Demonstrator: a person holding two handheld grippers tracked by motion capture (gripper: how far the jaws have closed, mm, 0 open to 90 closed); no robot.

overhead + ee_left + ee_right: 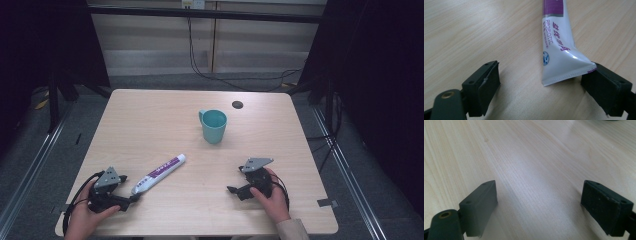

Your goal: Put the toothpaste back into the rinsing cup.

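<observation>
A white and purple toothpaste tube (159,173) lies slantwise on the wooden table (150,115), left of centre near the front. My left gripper (133,198), held by a hand at the front left, is open at the tube's flat crimped end. In the left gripper view that crimped end of the tube (559,50) lies between the jaws of the left gripper (540,82), close against the right one and well apart from the left one. A teal mug (214,126) stands upright mid-table. My right gripper (231,190) rests at the front right, and the right gripper (539,200) is open over bare wood.
A small dark round hole (237,104) sits in the tabletop behind the mug. Cables (240,80) trail on the floor beyond the far edge. A strip of dark tape (327,202) marks the front right corner. Dark stands flank the table on both sides.
</observation>
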